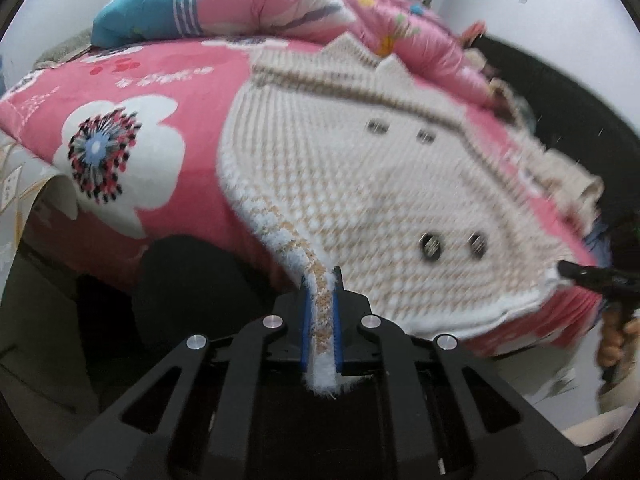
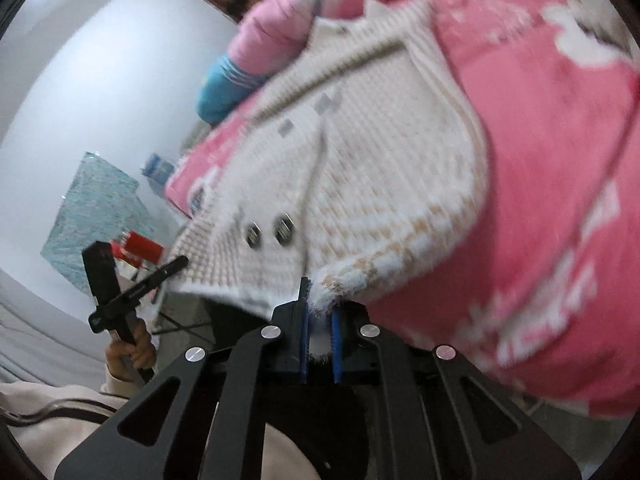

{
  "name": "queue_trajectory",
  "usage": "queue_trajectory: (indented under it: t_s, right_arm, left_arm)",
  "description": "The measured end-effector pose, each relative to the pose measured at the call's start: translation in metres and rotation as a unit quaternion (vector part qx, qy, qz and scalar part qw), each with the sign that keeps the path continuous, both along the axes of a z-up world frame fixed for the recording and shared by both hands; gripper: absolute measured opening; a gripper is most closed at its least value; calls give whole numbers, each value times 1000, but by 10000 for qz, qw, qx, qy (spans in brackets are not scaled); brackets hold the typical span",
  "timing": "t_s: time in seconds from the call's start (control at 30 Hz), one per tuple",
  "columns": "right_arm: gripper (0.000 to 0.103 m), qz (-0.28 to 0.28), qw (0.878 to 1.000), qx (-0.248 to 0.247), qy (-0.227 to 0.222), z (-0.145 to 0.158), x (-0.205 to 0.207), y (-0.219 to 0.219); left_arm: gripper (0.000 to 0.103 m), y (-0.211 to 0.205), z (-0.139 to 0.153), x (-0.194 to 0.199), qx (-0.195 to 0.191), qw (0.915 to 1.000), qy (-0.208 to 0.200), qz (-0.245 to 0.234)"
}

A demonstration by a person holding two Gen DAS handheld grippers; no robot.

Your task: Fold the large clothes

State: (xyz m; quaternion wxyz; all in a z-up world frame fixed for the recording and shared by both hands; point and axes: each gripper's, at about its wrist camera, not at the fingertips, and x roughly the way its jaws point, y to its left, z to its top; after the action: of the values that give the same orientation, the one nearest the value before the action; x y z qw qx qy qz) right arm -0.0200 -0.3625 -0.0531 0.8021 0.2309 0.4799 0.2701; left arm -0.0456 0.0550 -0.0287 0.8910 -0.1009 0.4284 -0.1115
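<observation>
Though blurred, cardigan (image 1: 360, 184) hem corners between both grippers' closed fingers (image 1: 306, 320)

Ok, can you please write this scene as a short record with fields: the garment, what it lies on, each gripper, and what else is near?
garment: knit cardigan, cream with tan pattern, dark buttons, spread flat
surface: pink flowered blanket on a bed
left gripper: shut on the cardigan's fuzzy bottom edge
right gripper: shut on the cardigan's other bottom corner
fingers: blue pads press the knit from both sides
behind garment: pink quilt bunched up, blue pillow
picture quality: blurred, small details unclear
</observation>
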Motion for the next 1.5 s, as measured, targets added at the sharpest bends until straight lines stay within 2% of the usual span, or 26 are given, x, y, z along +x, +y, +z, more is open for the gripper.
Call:
queue_trajectory:
  t_s: [0.13, 0.4, 0.63, 0.8, 0.9, 0.97, 1.07, 1.1, 1.13, 1.17, 1.2, 1.27, 1.33, 1.37, 1.43, 1.5]
  right_arm:
    - [9, -62, 9989, 287, -378, 22, 25, -3]
    - [9, -357, 9943, 775, -646, 37, 85, -6]
    - [9, -997, 9864, 1040, -797, 39, 152, -27]
    - [9, -1378, 9818, 1139, -639, 20, 193, -37]
    - [9, -1585, 9820, 936, -424, -2, 215, -42]
    - [9, -1676, 9828, 774, -74, -23, 230, -44]
    - [11, -1723, 9790, 988, 450, -48, 242, -50]
    - [11, -1740, 9768, 1139, 508, -51, 243, -53]
    - [11, -1731, 9759, 1215, 534, -52, 244, -55]
    - [12, -1723, 9757, 1246, 537, -51, 244, -56]
    - [13, -1706, 9760, 1246, 527, -51, 244, -57]
    - [19, -1671, 9778, 1159, 497, -47, 244, -56]
    - [34, -1685, 9787, 1097, 419, -41, 238, -55]
    - [38, -1721, 9786, 1065, 363, -36, 237, -56]
    - [52, -1850, 9782, 925, 183, -26, 230, -59]
    - [59, -2026, 9765, 737, 37, -14, 220, -64]
  left_arm:
    - [8, 4, 21, 15, -308, 9993, -231, -34]
    - [8, 34, 41, 79, -822, 9954, -425, 247]
    - [9, 50, 37, 155, -1034, 9935, -344, 317]
    - [13, 52, 19, 207, -946, 9948, -160, 327]
    - [19, 52, -1, 238, -929, 9953, 142, 240]
    - [25, 53, -13, 249, -1014, 9937, 416, 226]
    - [35, 61, -22, 256, -1311, 9896, 564, 161]
    - [41, 65, -21, 256, -1446, 9880, 525, 143]
    - [59, 69, -19, 254, -1455, 9881, 454, 213]
    - [69, 74, -15, 252, -1331, 9898, 322, 393]
    - [73, 82, -7, 247, -1177, 9912, 74, 600]
    - [73, 92, 1, 242, -1278, 9897, -84, 645]
    - [73, 101, 7, 235, -1405, 9871, -136, 763]
    - [73, 101, 9, 231, -1387, 9872, -166, 768]
    - [73, 97, 15, 218, -1240, 9895, -248, 700]
    - [73, 84, 20, 201, -1068, 9925, -352, 483]
